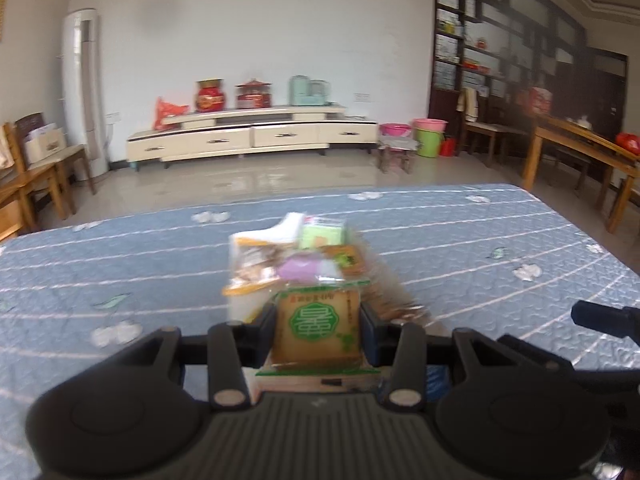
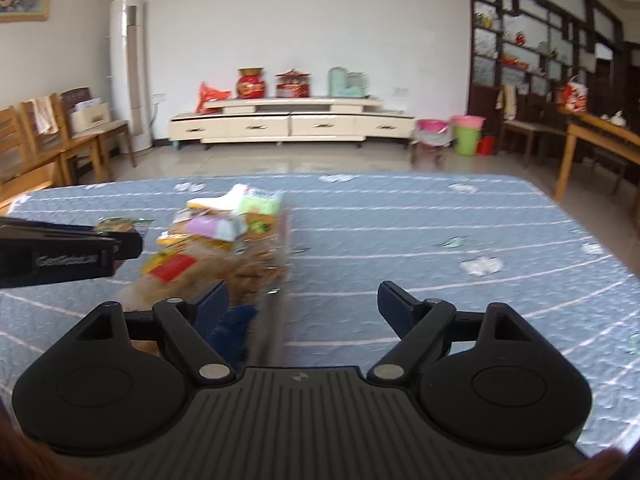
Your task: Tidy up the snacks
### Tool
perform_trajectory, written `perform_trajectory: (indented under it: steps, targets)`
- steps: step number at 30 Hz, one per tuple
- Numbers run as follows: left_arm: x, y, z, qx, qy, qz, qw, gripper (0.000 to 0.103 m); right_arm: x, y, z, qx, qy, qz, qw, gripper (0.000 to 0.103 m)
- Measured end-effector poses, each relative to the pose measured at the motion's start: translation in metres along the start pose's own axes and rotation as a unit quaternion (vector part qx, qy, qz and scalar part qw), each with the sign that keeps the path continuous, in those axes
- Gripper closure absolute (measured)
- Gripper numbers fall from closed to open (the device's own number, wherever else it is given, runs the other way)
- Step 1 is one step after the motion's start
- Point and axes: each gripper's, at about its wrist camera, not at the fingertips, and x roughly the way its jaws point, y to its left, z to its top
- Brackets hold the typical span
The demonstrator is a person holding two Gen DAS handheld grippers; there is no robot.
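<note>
My left gripper [image 1: 320, 320] is shut on a tan snack packet with a green round label [image 1: 319, 326], held just above the blue quilted table [image 1: 480, 240]. Right behind it lies a pile of snack packets [image 1: 288, 256] in what looks like a brown container, blurred. In the right wrist view the same pile [image 2: 224, 232] sits left of centre, and the left gripper [image 2: 120, 246] with the packet [image 2: 116, 224] reaches in from the left. My right gripper [image 2: 304, 304] is open and empty, its left finger close beside the pile.
The blue quilted cloth [image 2: 440, 240] covers the whole table. The right gripper's tip [image 1: 600, 320] shows at the right edge of the left wrist view. Beyond the table are wooden chairs [image 2: 48, 140], a low cream cabinet [image 2: 288, 124] and a wooden table [image 2: 600, 136].
</note>
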Motion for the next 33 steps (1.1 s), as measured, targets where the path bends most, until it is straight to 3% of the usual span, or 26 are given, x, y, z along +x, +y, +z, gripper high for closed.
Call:
perform_trajectory:
  steps: [1, 3, 4, 5, 10, 13, 15, 24, 33]
  targets:
    - [0.004, -0.003, 0.002, -0.003, 0.003, -0.014, 0.9999, 0.059, -0.002, -0.003, 0.0, 0.001, -0.001, -0.005, 1.0, 0.0]
    - [0.009, -0.007, 0.004, -0.007, 0.003, -0.028, 0.9996, 0.047, -0.005, -0.007, 0.002, 0.004, -0.001, -0.013, 1.0, 0.0]
    - [0.011, -0.008, 0.005, -0.007, 0.002, -0.026, 0.9996, 0.025, -0.006, -0.008, 0.002, 0.005, 0.0, -0.013, 1.0, 0.0]
    - [0.01, -0.008, 0.005, -0.009, -0.002, -0.025, 0.9997, 0.013, -0.007, -0.008, 0.003, 0.004, 0.0, -0.013, 1.0, 0.0]
    - [-0.01, 0.003, 0.0, -0.013, -0.007, 0.003, 0.9999, 0.012, -0.017, -0.002, 0.003, -0.004, -0.005, -0.004, 1.0, 0.0]
    - [-0.031, 0.008, -0.006, -0.008, -0.006, 0.035, 0.9993, 0.006, -0.022, 0.005, 0.001, -0.008, -0.003, 0.01, 1.0, 0.0]
    - [-0.045, 0.011, -0.012, -0.008, -0.006, 0.063, 0.998, 0.001, -0.024, 0.011, -0.002, -0.012, 0.006, 0.027, 1.0, 0.0]
    - [-0.084, 0.025, -0.042, -0.036, 0.031, 0.155, 0.9867, 0.001, -0.037, 0.026, -0.029, -0.047, 0.063, 0.066, 0.995, 0.0]
    - [-0.097, 0.029, -0.058, -0.045, 0.044, 0.166, 0.9841, 0.001, -0.051, 0.038, -0.035, -0.049, 0.078, 0.083, 0.992, 0.0]
